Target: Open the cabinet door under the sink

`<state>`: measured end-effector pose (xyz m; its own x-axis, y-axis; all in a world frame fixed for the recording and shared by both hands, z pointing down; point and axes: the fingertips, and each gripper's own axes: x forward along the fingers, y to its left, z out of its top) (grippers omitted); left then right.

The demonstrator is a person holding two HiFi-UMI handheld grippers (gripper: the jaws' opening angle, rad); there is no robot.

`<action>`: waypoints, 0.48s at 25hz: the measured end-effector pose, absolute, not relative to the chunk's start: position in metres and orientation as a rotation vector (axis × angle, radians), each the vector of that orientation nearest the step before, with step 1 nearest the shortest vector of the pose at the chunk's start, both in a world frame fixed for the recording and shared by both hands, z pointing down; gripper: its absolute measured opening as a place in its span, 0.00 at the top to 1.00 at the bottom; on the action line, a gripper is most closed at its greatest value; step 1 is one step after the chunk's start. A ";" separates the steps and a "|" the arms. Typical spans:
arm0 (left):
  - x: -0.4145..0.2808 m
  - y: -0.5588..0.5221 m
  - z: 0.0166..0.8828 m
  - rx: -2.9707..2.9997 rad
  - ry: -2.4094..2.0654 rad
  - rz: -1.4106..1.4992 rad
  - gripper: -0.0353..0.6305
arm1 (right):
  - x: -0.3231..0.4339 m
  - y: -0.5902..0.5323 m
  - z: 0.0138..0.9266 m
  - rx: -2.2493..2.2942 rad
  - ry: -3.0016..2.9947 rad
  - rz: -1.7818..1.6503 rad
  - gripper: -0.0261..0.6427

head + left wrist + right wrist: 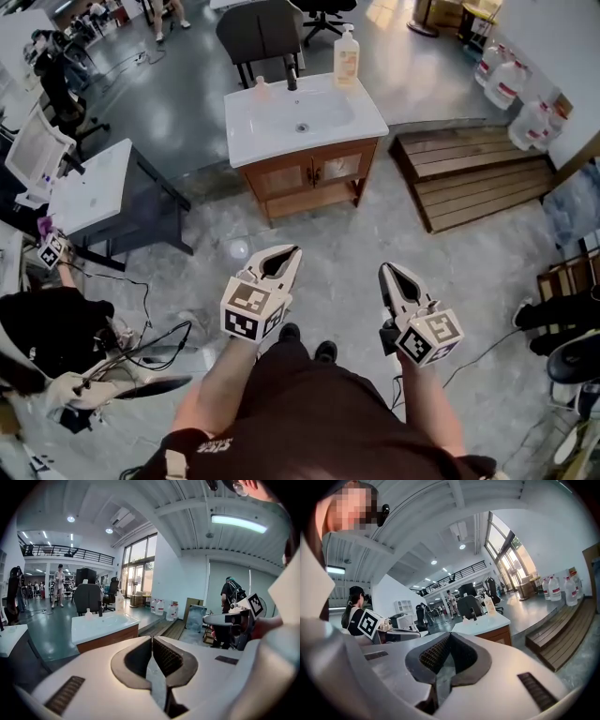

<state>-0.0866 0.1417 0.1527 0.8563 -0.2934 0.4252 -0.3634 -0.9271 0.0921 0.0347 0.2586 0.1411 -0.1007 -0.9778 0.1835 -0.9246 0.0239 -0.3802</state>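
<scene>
Left gripper [292, 251] and right gripper [386, 269] pinched shut on nothing, well apart from the cabinet door [284, 178] under the sink [300, 117] ahead. Likely to bump the door rather than catch it if brought in closed

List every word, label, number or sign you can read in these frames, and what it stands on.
No text can be read.
Label on the pump bottle: too small to read.
Red labels on the water jugs: too small to read.
White print on the person's shirt: blurred.
Cubes on the left gripper and right gripper: square patterns only, no letters.
</scene>
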 end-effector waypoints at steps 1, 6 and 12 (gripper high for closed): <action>-0.083 0.136 0.155 2.861 -0.513 0.613 0.91 | 0.037 0.254 0.145 -2.010 2.162 -0.630 0.94; -0.070 0.093 0.179 2.828 -0.543 0.614 0.91 | 0.047 0.211 0.164 -2.021 2.191 -0.703 0.94; -0.039 0.001 0.217 2.801 -0.555 0.613 0.91 | 0.073 0.113 0.190 -2.032 2.240 -0.745 0.94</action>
<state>-0.0390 0.0010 0.2171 0.8416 -0.3139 0.4396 -0.4061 -0.9043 0.1317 0.0729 0.1129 0.1903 -0.1486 -0.9446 0.2928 -0.9317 0.0345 -0.3615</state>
